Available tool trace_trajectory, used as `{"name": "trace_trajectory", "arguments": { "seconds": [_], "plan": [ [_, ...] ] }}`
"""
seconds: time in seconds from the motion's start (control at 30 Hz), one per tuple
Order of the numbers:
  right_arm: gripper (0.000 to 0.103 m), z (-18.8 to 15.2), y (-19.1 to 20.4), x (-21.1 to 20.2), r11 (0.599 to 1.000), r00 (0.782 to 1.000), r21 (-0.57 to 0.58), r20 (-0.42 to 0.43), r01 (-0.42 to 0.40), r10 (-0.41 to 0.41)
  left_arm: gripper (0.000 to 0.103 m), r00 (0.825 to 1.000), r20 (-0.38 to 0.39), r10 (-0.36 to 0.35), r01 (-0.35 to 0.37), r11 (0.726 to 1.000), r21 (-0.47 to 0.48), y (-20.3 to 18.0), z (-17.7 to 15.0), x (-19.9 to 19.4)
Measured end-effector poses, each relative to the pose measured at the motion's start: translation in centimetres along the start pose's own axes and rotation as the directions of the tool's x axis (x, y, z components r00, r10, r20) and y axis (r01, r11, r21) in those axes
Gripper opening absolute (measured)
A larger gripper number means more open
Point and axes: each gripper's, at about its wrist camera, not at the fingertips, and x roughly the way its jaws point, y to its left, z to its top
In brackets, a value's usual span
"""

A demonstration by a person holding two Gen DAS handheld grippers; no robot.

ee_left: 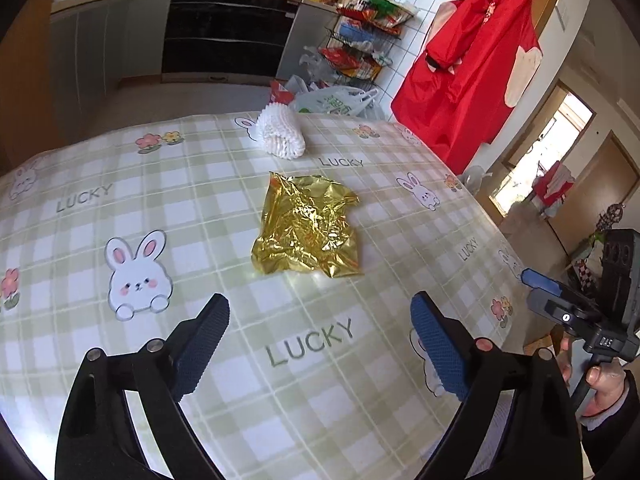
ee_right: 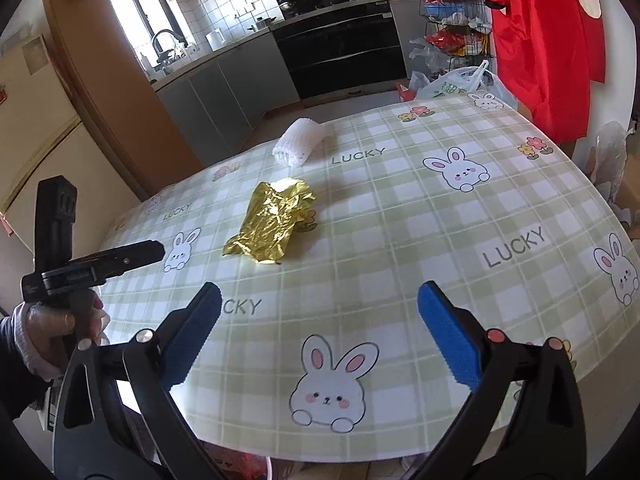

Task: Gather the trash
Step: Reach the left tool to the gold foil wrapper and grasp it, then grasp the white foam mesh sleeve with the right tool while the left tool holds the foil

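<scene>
The red garment [ee_right: 536, 40] runs off the top edge, and the shelf rack's [ee_left: 360, 40] packets are too small to identify.

A crumpled gold foil wrapper [ee_left: 308, 232] lies flat mid-bench. Beyond it, well apart, a white foam mesh sleeve [ee_left: 280, 134] lies on its side.

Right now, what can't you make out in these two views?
- Trash bin: not in either view.
- Underside of the gold foil wrapper: hidden by its own crumpled folds.
- Inside of the white foam net: too small, both views.
- Floor bags: partly hidden by the table edge.
</scene>
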Motion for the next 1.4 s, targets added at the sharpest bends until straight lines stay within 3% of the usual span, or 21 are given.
{"name": "trace_trajectory", "arguments": {
  "seconds": [0.13, 0.27, 0.4, 0.53, 0.67, 0.73, 0.77, 0.9, 0.93, 1.07, 1.17, 1.27, 1.4],
  "plan": [
    [0.097, 1.6, -1.9, 2.2, 1.000, 1.000, 0.019, -0.010, 0.019, -0.019, 0.089, 0.998, -0.056, -0.010, 0.012, 0.999, 0.031, 1.0, 3.4, 6.2],
    [0.097, 2.5, -3.1, 4.3, 0.999, 0.999, 0.039, -0.021, 0.028, -0.027, 0.069, 0.993, -0.118, -0.011, 0.017, 0.998, 0.053, 2.3, 5.7, 10.8],
    [0.097, 2.9, -3.5, 6.4, 0.999, 0.998, 0.041, -0.046, 0.036, -0.034, 0.059, 0.990, -0.144, -0.001, 0.010, 0.998, 0.059, 3.8, 6.8, 13.4],
    [0.097, 3.4, -3.3, 7.9, 0.999, 0.998, 0.039, -0.062, 0.036, -0.033, 0.059, 0.983, -0.182, -0.014, 0.025, 0.998, 0.058, 4.3, 7.4, 15.2],
    [0.097, 4.2, -2.6, 9.0, 0.999, 0.997, 0.016, -0.067, 0.036, -0.034, 0.057, 0.980, -0.197, -0.006, 0.029, 0.993, 0.115, 3.9, 7.2, 16.0],
    [0.097, 4.6, -2.3, 9.4, 0.999, 0.997, 0.006, -0.067, 0.036, -0.036, 0.050, 0.983, -0.184, 0.015, 0.012, 0.990, 0.142, 3.7, 7.1, 16.1],
    [0.097, 4.8, -2.1, 9.6, 0.999, 0.997, 0.000, -0.068, 0.036, -0.036, 0.033, 0.982, -0.184, 0.034, -0.006, 0.988, 0.153, 3.6, 7.0, 16.1],
    [0.097, 5.8, -1.1, 10.2, 0.999, 0.997, -0.013, -0.069, 0.034, -0.035, 0.009, 0.991, -0.132, 0.007, 0.011, 0.991, 0.135, 4.1, 6.4, 14.5],
    [0.097, 6.1, -0.9, 10.3, 0.999, 0.997, -0.016, -0.068, 0.031, -0.032, 0.007, 0.994, -0.107, -0.006, 0.020, 0.992, 0.126, 4.3, 6.2, 13.6],
    [0.097, 7.5, 0.5, 11.8, 0.999, 0.996, -0.047, -0.082, 0.018, -0.021, 0.007, 0.999, -0.013, -0.042, 0.042, 0.998, 0.049, 6.1, 5.1, 9.7],
    [0.097, 9.3, 2.0, 13.7, 0.996, 0.997, -0.084, -0.077, -0.005, -0.001, 0.006, 0.998, 0.064, -0.030, 0.033, 0.999, -0.041, 8.1, 4.1, 6.5],
    [0.097, 11.6, 3.7, 16.3, 0.991, 0.997, -0.128, -0.074, -0.041, 0.032, 0.006, 0.990, 0.140, 0.020, 0.001, 0.989, -0.145, 10.9, 2.7, 2.7],
    [0.088, 15.0, 5.7, 21.1, 0.989, 0.994, -0.137, -0.100, -0.059, 0.045, 0.006, 0.972, 0.206, 0.115, -0.065, 0.969, -0.238, 13.9, 0.4, -2.1]
  ]
}}
